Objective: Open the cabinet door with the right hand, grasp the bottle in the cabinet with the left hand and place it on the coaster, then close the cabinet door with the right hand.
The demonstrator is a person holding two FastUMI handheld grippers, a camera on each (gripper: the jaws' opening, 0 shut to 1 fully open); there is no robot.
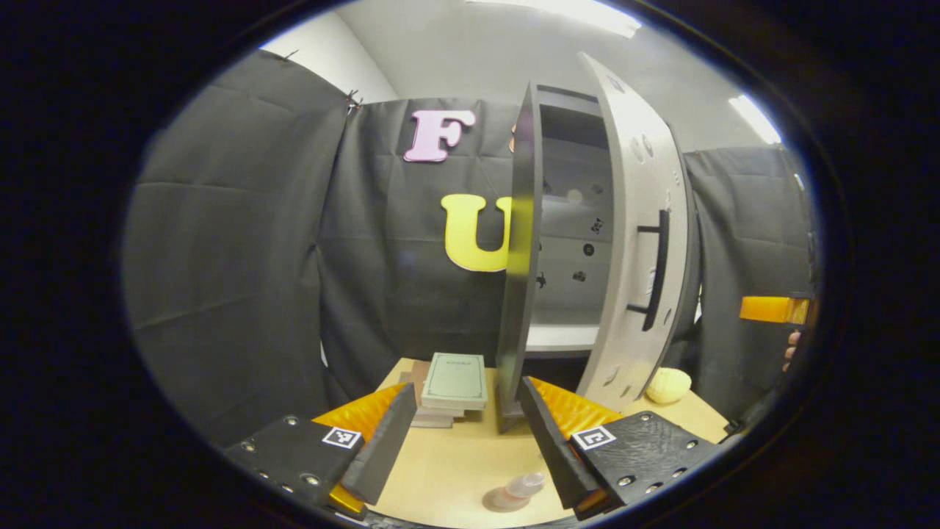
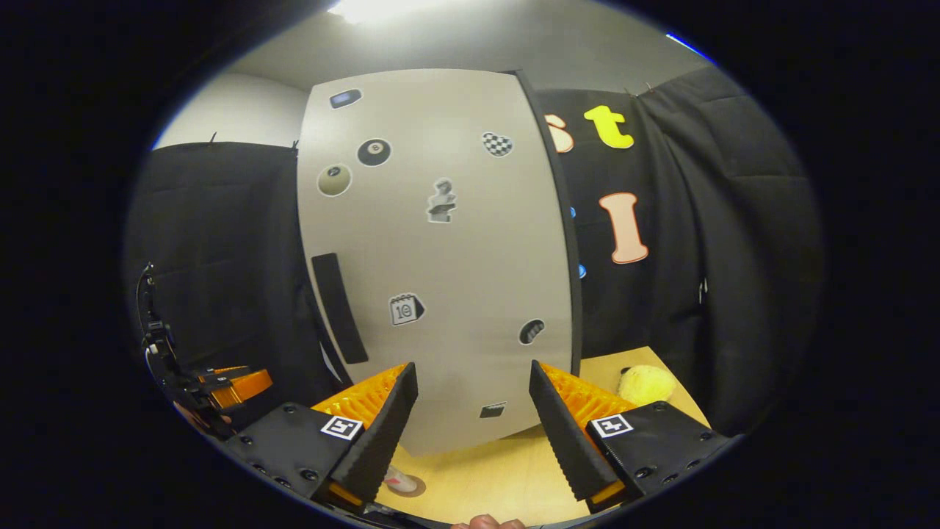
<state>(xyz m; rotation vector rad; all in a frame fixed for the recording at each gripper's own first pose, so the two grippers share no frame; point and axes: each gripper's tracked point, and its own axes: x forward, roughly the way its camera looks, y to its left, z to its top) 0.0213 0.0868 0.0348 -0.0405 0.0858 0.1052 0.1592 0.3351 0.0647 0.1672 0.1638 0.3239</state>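
1. Left gripper (image 1: 464,430) fingers spread wide, holding nothing.
2. Right gripper (image 2: 474,419) same, facing the cabinet door (image 2: 440,250), not touching.
3. Bottle (image 1: 523,488) stands on coaster (image 1: 499,503), on the table (image 1: 455,470).

Stack of books (image 1: 452,386) on light wood table (image 1: 455,470), grey-green cover on top, just left of cabinet's near edge. Pale yellow plush toy (image 1: 668,385) on table at far right, near black cloth wall; same toy (image 2: 645,383) in right gripper view, by table's back edge. Ceiling strip lights (image 1: 755,119) lit overhead. White room wall (image 1: 323,59) above cloth.
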